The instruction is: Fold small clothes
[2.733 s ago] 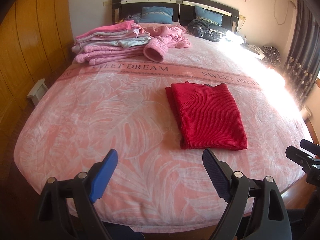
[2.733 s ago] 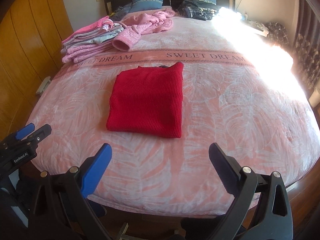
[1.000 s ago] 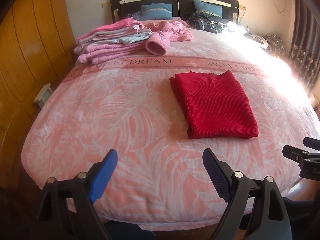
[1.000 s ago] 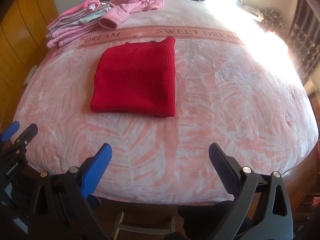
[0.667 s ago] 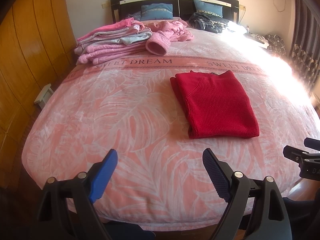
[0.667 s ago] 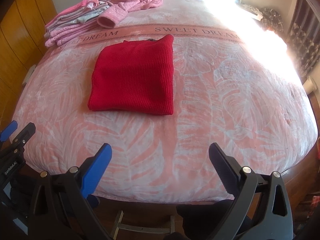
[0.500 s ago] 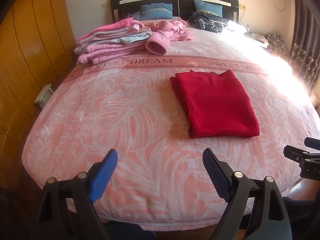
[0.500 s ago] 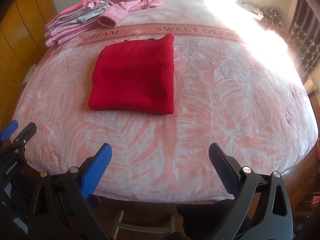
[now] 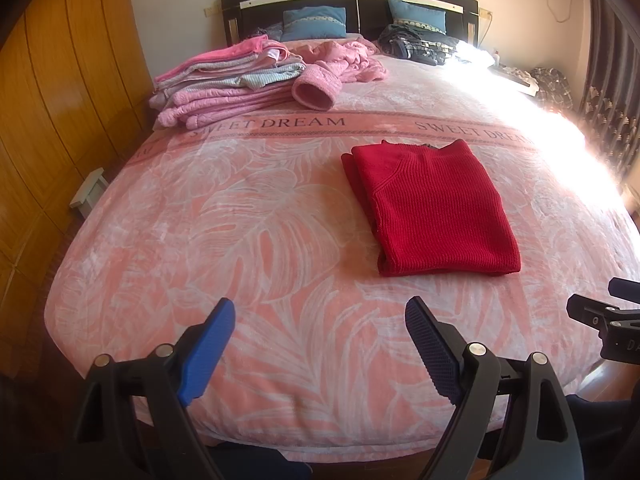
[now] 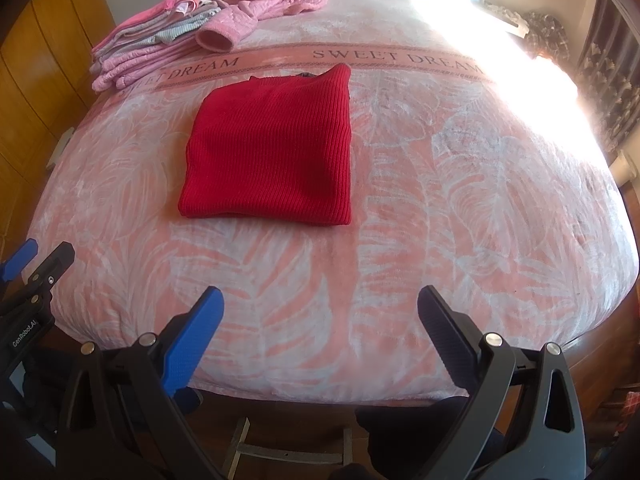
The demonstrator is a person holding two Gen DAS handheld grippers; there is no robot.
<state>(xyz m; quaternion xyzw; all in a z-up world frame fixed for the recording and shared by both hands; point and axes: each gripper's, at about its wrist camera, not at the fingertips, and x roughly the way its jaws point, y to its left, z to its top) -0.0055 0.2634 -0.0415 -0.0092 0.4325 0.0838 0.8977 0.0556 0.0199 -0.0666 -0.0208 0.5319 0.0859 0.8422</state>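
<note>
On the bed [image 9: 168,240], near its middle and just short of the lettered band, a red sweater [image 9: 432,208] lay folded into a compact rectangle, sleeves tucked under, edges roughly square. Both tools were held back at the foot of the bed, well apart from the sweater. The left tool [image 9: 318,344] stood released, jaws spread wide, nothing between them. The right tool [image 10: 320,328] was likewise released and empty.

At the far left corner of the bed, a stack [image 9: 224,80] of pink and grey garments sat folded. Just beside it, a loose pink garment [image 9: 340,60] lay crumpled, one cuff rolled toward the stack. Dark clothing [image 9: 416,46] lay heaped against the headboard near the pillows.

Status, as judged: the sweater appeared fully folded; one further half-fold was possible but not evidently required. Remaining work likely comprised moving the sweater to the stack, then folding the pink garment. Whether the dark clothing belonged to the task could not be determined.
</note>
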